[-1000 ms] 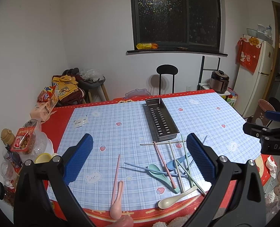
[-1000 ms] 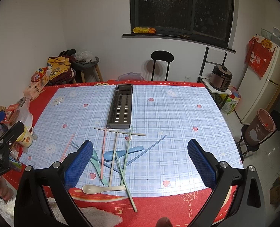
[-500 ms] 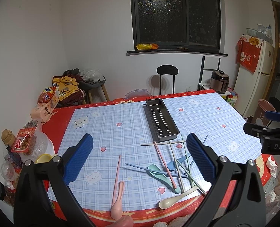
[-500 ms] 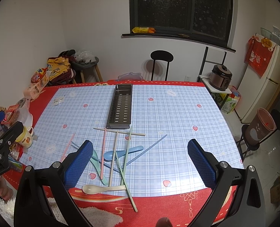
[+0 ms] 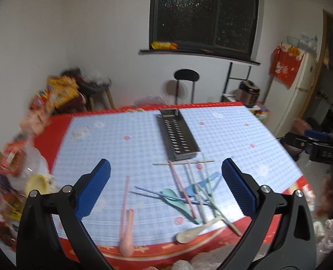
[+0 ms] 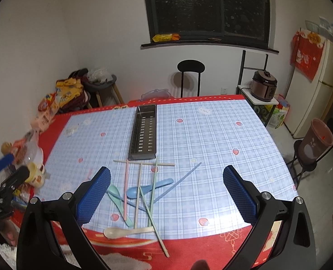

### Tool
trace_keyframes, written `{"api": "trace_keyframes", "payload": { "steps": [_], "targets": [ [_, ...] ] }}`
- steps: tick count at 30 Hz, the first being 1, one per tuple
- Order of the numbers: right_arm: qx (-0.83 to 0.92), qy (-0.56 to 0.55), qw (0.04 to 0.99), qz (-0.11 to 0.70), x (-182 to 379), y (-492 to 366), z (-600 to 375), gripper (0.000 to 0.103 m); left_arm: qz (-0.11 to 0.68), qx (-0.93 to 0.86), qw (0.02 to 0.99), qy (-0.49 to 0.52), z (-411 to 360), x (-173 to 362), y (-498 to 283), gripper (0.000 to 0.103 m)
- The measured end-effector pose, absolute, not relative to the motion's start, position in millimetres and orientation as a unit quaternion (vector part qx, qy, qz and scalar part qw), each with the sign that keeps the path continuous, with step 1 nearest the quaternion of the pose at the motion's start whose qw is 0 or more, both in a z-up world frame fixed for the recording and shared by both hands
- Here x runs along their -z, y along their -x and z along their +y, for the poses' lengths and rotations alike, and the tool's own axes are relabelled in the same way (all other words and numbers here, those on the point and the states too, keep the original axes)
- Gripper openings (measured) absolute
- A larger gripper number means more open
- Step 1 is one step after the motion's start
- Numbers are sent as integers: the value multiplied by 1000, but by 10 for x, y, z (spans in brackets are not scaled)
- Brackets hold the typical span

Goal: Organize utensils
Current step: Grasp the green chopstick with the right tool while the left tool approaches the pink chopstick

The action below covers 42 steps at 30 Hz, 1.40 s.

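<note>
Your left wrist view is blurred, most at the snack bags [image 5: 60, 92] and jars [image 5: 15, 164]. In the right view, your blue finger pad [image 6: 94, 194] hides the pink chopstick [image 6: 88, 174] partly.

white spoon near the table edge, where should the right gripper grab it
Grip the white spoon mid-handle, coming straight down with the right gripper open wide across its width. It lies flat, bowl left, handle running right. The handle's far end is crossed by a green chopstick, so stay left of that crossing.
</note>
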State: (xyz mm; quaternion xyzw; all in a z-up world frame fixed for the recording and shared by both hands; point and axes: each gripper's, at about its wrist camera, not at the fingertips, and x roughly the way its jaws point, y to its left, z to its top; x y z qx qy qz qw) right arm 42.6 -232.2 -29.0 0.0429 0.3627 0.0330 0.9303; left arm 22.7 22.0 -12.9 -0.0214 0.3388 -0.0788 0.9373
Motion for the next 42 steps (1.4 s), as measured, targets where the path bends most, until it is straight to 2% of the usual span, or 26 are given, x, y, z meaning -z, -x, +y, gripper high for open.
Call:
{"api": "trace_keyframes", "payload": {
  "steps": [4, 17, 26, 34, 42],
  "targets": [
    [-43, -40, 924, 378, 455, -544, -2354, 98, 359, 67, 928, 69, 550, 278, -339, 97],
    [-86, -10, 902, 422, 1444, -777, -2107, 98, 421, 7, 902, 94, 1323, 1049, -479, 97],
    [-80, 19, 870, 486, 2034, -839, -1955, 98, 485, -7, 871, 78, 1429, 1716, -479, 97],
    [-96, 14, 844, 527, 2389, -837, -1897, 96, 507, -6, 861, 40, 1233, 2019, -555, 97],
    [-130, -3, 815, 564, 2613, -832, -1850, 55, 533, 24, 839, 110, 1224, 2235, -706, 97]
  ]
}}
